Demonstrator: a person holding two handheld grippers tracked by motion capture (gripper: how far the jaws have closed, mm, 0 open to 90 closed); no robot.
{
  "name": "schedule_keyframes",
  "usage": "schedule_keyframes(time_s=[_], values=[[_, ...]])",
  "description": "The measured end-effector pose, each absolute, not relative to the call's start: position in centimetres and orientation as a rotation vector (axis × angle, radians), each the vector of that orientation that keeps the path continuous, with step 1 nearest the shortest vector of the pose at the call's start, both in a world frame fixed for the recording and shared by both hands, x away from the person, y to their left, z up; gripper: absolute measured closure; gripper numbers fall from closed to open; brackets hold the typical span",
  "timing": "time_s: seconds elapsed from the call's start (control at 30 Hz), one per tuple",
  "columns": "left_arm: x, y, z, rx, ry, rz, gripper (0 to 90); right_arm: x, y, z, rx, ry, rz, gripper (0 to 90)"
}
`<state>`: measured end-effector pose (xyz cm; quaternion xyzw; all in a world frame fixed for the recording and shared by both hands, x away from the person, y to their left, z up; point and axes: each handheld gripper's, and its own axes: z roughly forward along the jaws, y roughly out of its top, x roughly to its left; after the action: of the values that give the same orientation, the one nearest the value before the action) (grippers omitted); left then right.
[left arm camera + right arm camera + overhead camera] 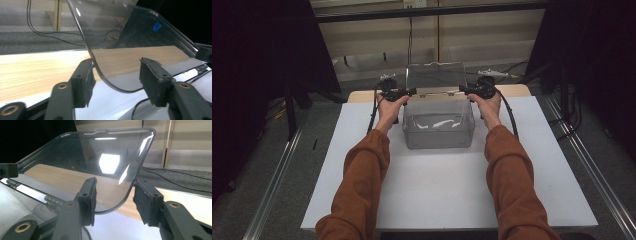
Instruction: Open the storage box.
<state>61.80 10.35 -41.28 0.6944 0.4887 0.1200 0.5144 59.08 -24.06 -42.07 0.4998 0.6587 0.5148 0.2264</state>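
Clear plastic box at table centre-far, hinged lid raised upright at far edge, left gripper at lid's left edge, right gripper at right edge, both w/ jaws parted, lid edge between pads, left's outer pad touching it, right's close beside, no clamp, hands either side of box.

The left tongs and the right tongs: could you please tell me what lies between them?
In the high view, the raised clear lid of the clear box spans the stretch between the left tongs and the right tongs.
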Motion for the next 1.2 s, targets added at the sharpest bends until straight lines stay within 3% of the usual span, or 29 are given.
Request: schedule_keyframes(time_s=[0.1, 0.13, 0.17, 0.23, 0.37, 0.53, 0.77, 0.87, 1.2], values=[[61.7, 10.3, -41.1, 1.694, 1.168, 0.313, 42.7, 59.1, -24.0, -42.1, 1.369, 1.824, 1.407, 53.1], [61.7, 10.3, -41.1, 1.701, 1.15, 0.284, 42.3, 59.1, -24.0, -42.1, 1.368, 1.829, 1.403, 59.0], [61.6, 10.2, -41.2, 1.695, 1.124, 0.265, 49.8, 59.1, -23.9, -42.2, 1.361, 1.847, 1.444, 63.3], [61.4, 9.7, -41.3, 1.713, 1.129, 0.339, 45.9, 59.1, -23.7, -42.4, 1.363, 1.833, 1.397, 55.7], [61.6, 9.9, -41.7, 1.691, 1.138, 0.343, 36.9, 59.1, -23.8, -42.5, 1.349, 1.817, 1.38, 48.8], [61.5, 9.9, -41.8, 1.681, 1.13, 0.34, 35.4, 59.0, -24.2, -42.3, 1.327, 1.818, 1.343, 47.9], [61.4, 9.9, -41.7, 1.687, 1.123, 0.382, 31.3, 58.6, -24.3, -42.0, 1.323, 1.82, 1.341, 38.3], [61.4, 9.9, -41.6, 1.666, 1.126, 0.393, 23.3, 58.4, -24.4, -41.8, 1.312, 1.808, 1.339, 33.7], [60.5, 10.0, -40.3, 1.69, 1.045, 0.441, 13.7, 57.3, -24.5, -41.3, 1.28, 1.795, 1.353, 19.5]])
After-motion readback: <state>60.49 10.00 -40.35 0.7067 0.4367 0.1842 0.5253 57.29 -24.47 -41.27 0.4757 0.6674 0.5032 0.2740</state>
